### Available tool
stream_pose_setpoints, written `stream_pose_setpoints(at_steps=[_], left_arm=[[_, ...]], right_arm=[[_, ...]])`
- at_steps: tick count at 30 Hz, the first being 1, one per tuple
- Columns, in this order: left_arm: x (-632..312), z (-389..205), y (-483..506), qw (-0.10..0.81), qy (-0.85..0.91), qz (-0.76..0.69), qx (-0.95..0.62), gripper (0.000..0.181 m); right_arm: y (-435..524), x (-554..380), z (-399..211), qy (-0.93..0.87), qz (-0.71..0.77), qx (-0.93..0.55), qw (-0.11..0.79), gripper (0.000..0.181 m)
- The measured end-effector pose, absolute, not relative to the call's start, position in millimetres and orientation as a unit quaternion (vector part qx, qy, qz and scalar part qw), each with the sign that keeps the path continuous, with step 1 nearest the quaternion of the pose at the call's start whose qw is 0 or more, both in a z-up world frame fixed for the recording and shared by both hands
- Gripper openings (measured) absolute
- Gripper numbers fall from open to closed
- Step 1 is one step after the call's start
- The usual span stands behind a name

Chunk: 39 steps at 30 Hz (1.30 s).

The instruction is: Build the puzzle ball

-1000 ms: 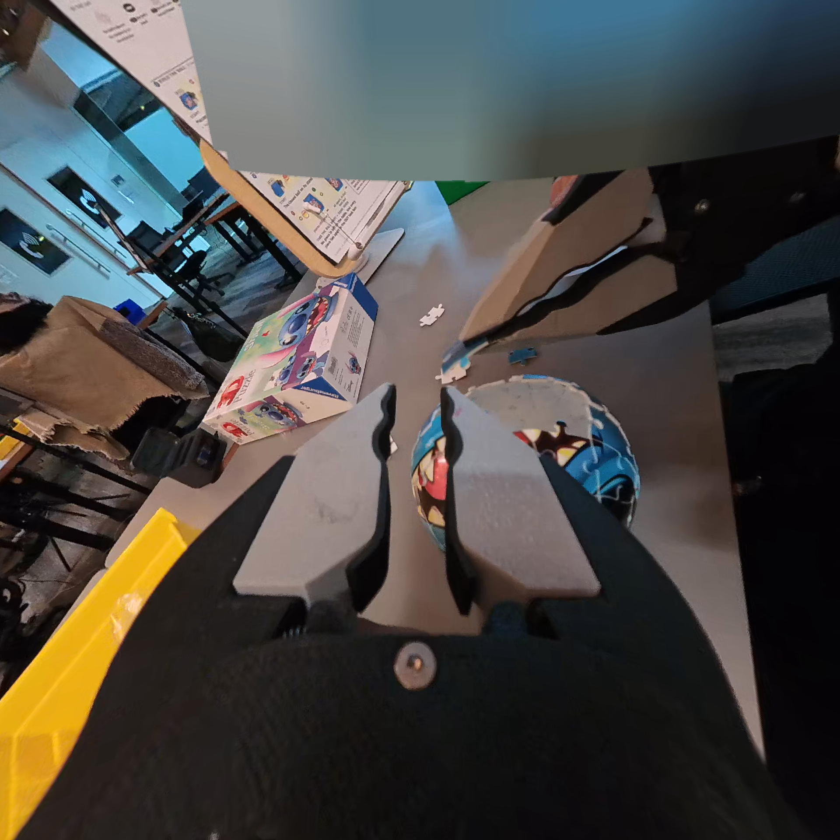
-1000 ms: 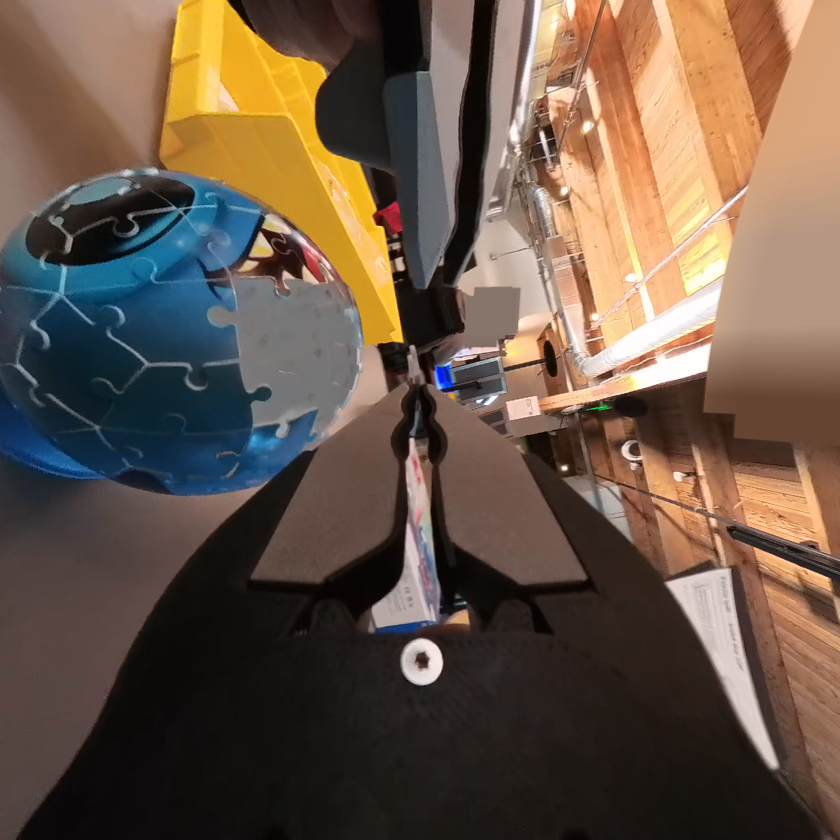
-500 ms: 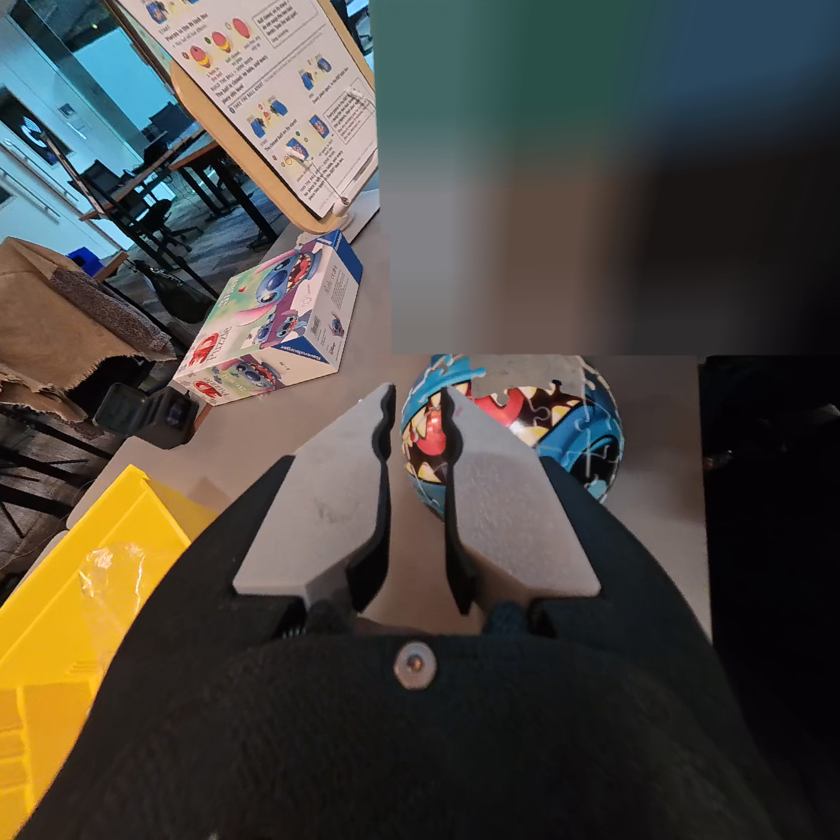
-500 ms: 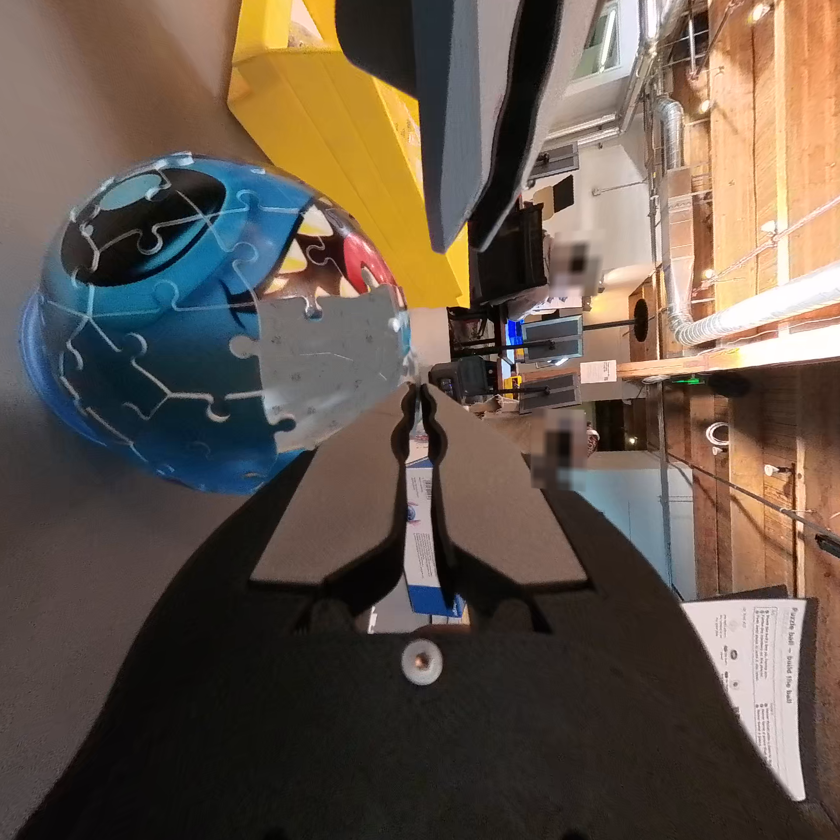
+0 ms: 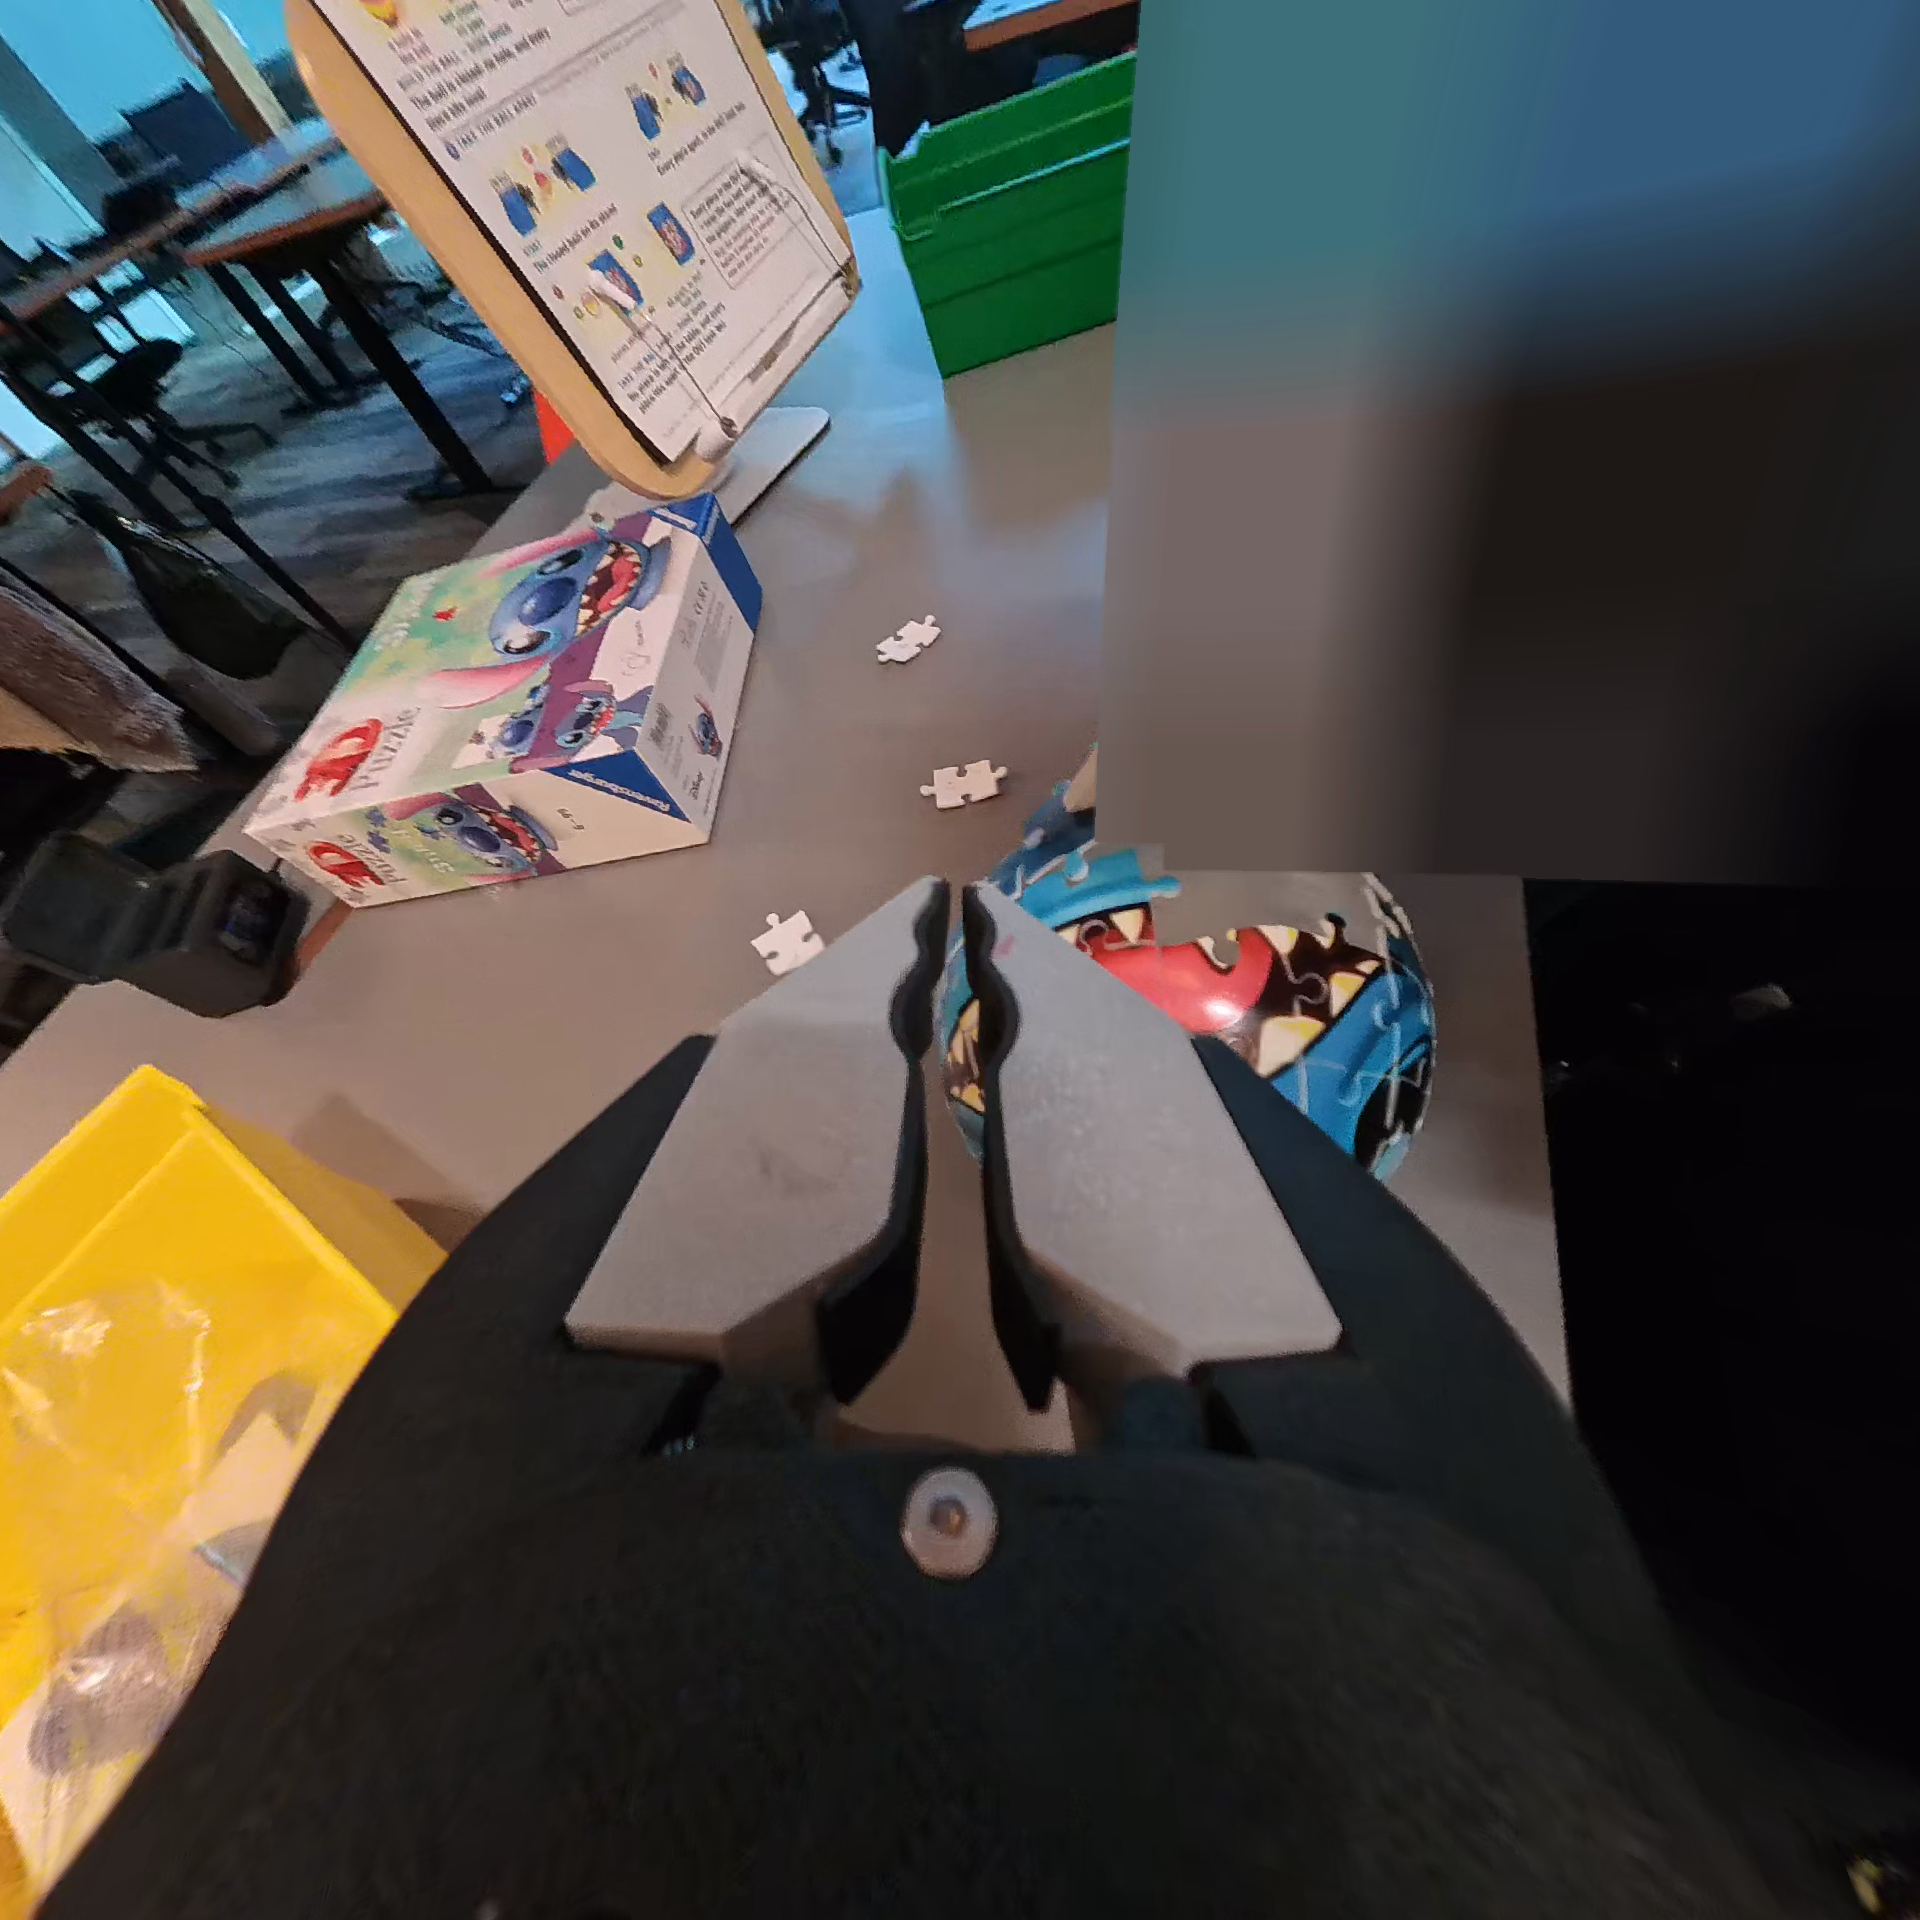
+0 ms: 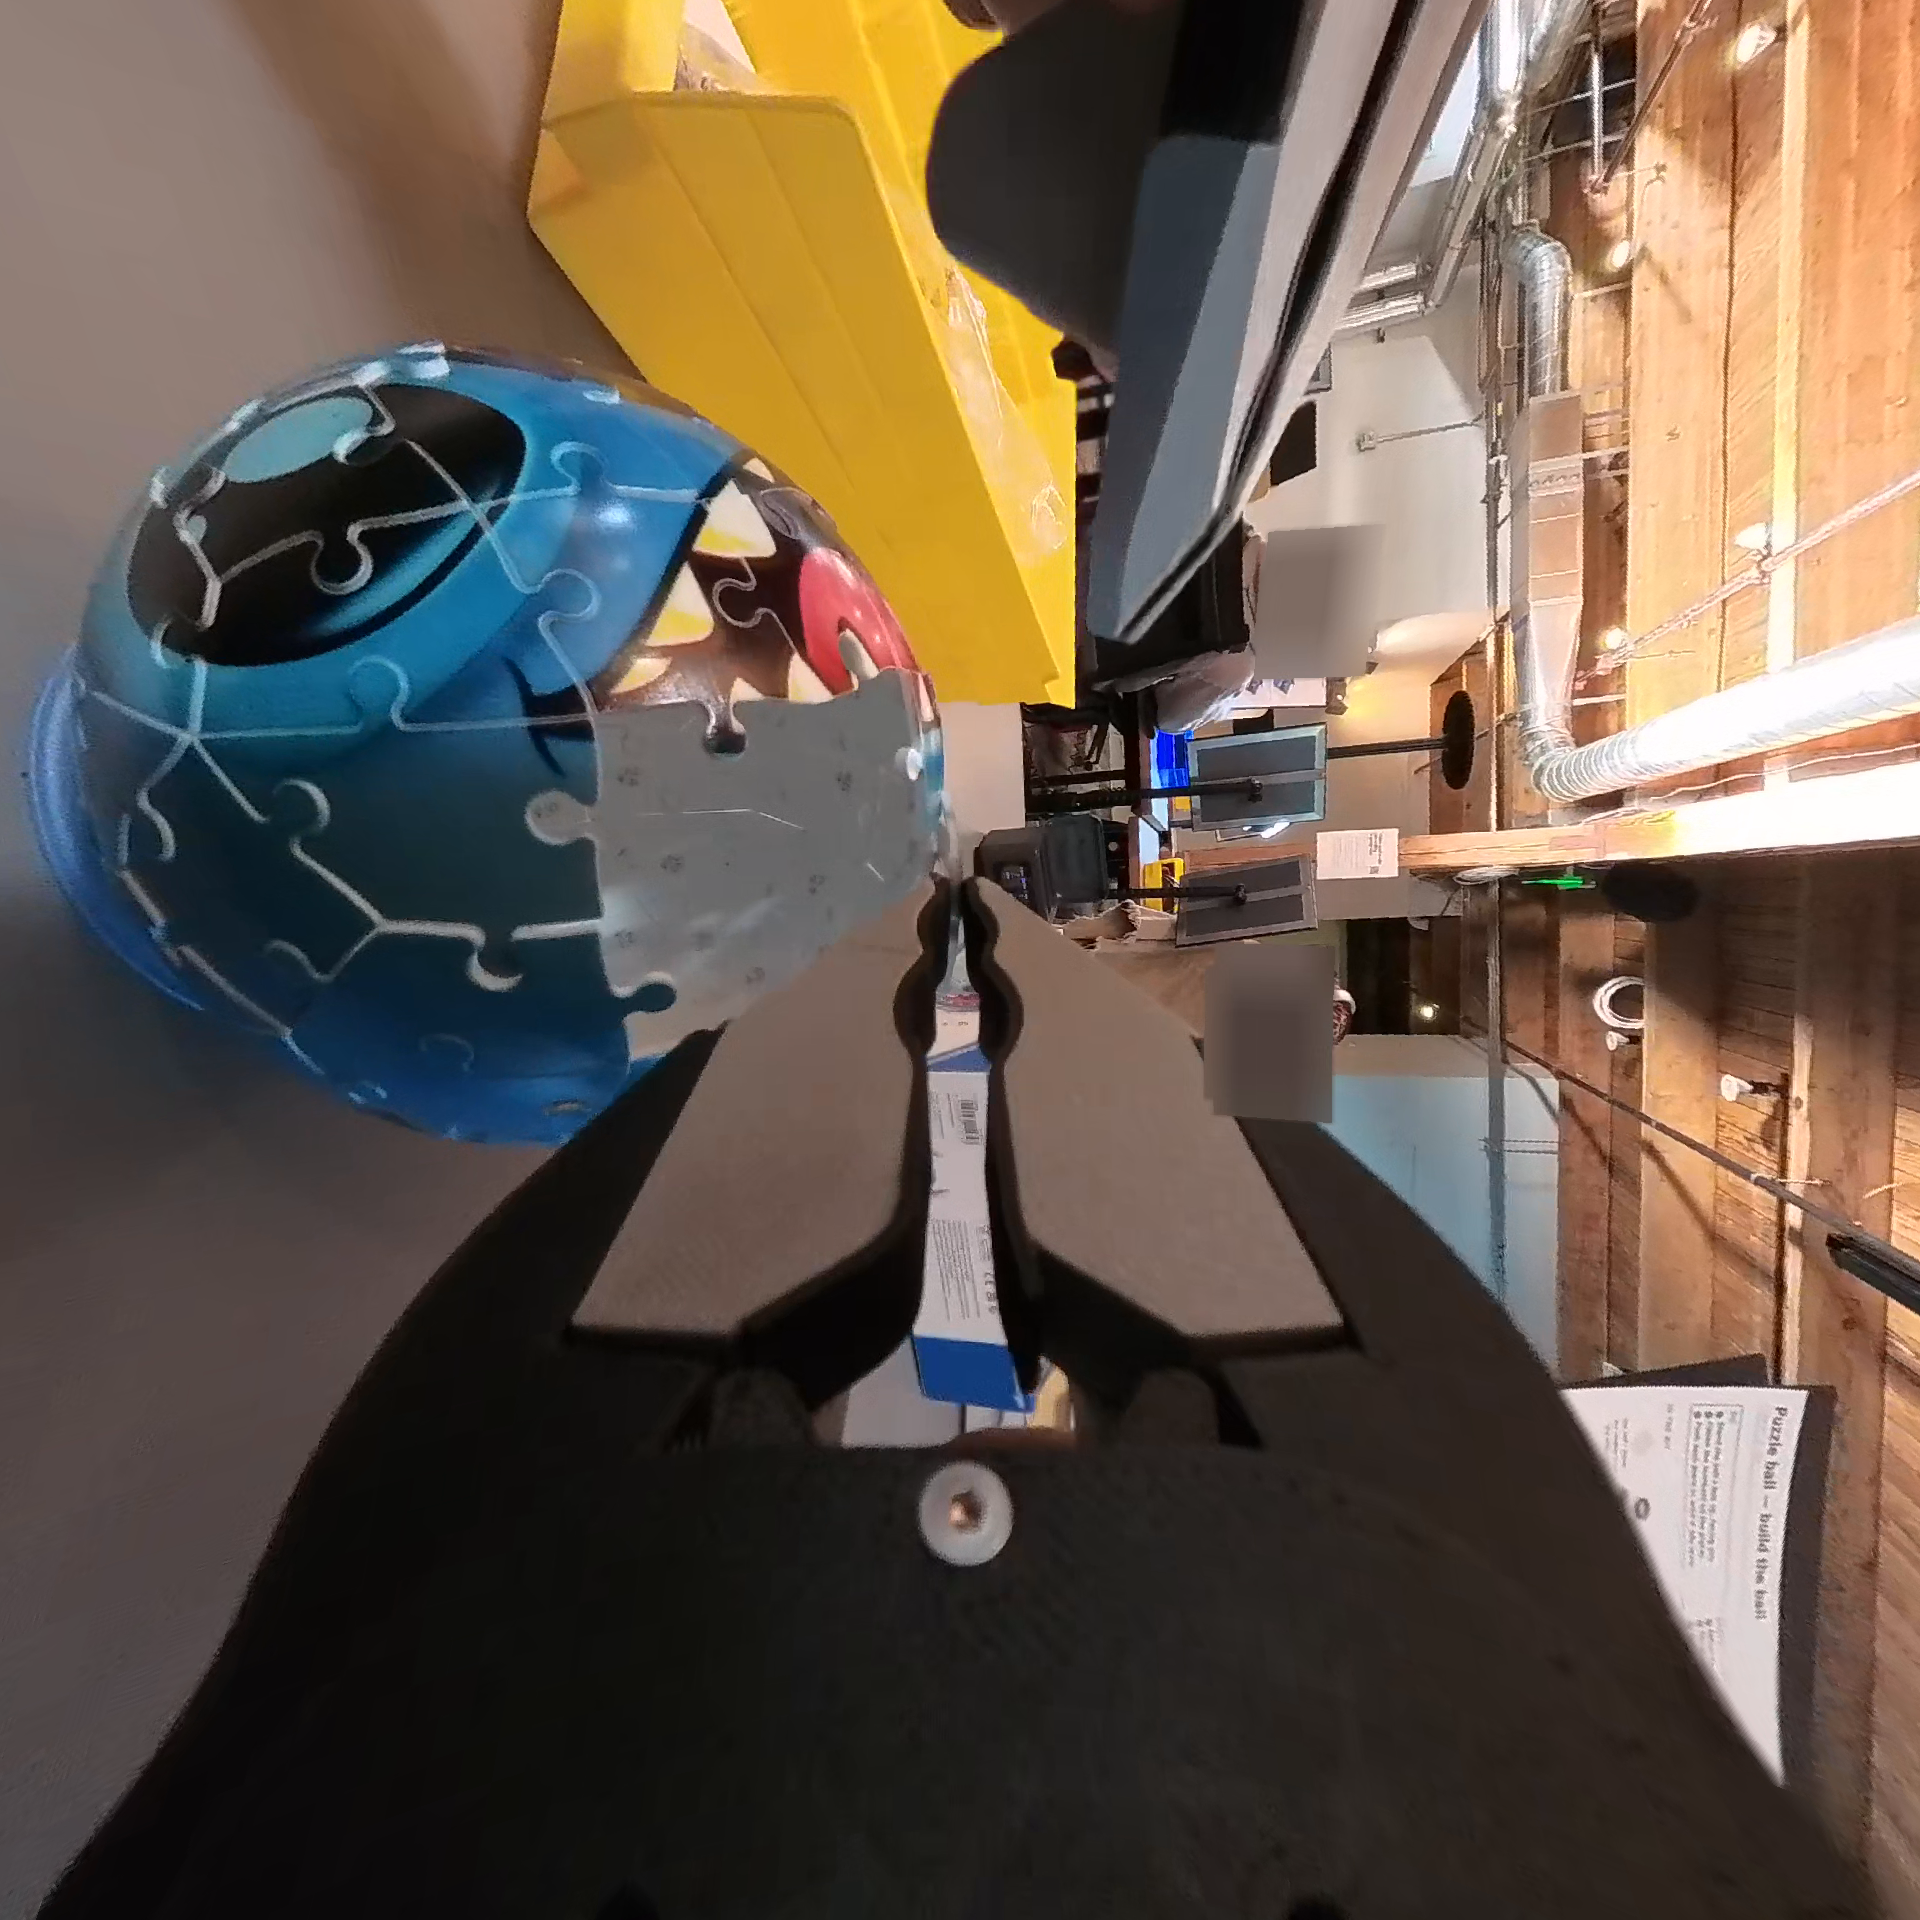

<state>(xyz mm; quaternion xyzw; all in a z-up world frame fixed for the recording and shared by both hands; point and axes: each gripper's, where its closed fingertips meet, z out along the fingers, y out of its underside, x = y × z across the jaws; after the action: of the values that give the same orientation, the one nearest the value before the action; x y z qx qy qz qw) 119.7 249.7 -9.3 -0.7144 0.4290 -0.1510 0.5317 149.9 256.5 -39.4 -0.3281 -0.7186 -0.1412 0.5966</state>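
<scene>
The puzzle ball [image 5: 1278, 997] stands on the grey table [image 5: 582, 997], blue with a red mouth and teeth. In the right wrist view the ball [image 6: 395, 790] shows a bare grey patch [image 6: 748, 831] without pieces. My left gripper [image 5: 956, 896] is shut and empty, its tips just left of the ball. My right gripper [image 6: 956, 888] is shut on a thin puzzle piece seen edge-on, its tips at the edge of the bare patch. A blue piece edge [image 5: 1049, 831] shows at the ball's top beside the blurred patch. Three loose white pieces [image 5: 964, 781] lie on the table.
The puzzle box [image 5: 520, 727] lies left of the ball, with an instruction board [image 5: 623, 229] and a green bin [image 5: 1008, 208] behind. A yellow bin [image 5: 156, 1299] sits at near left, also in the right wrist view [image 6: 831, 312]. A left gripper finger [image 6: 1195, 343] hangs above the ball. The left gripper's tips are roughly 5 cm from the right gripper's.
My left gripper has closed its jaws and drawn back and up, so more of the table shows. My right gripper has moved closer to the ball's bare patch.
</scene>
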Motion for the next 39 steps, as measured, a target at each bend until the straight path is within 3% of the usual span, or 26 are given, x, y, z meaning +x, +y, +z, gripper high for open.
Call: stream_pose_setpoints(at_steps=[1, 35, 39], left_arm=[[120.7, -10.4, 250.8, 0.525, 0.43, -0.158, -0.717, 0.0], [140.3, -25.1, 273.6, 0.47, 0.478, -0.152, -0.726, 0.0], [131.9, -16.8, 278.1, 0.494, 0.451, -0.136, -0.731, 0.0]], right_arm=[[256.6, 150.1, -39.8, -0.719, -0.141, -0.329, 0.596, 0.0], [256.9, 149.3, -41.9, -0.714, -0.116, -0.343, 0.6, 0.0], [259.7, 152.7, -34.7, -0.701, -0.112, -0.345, 0.614, 0.0]])
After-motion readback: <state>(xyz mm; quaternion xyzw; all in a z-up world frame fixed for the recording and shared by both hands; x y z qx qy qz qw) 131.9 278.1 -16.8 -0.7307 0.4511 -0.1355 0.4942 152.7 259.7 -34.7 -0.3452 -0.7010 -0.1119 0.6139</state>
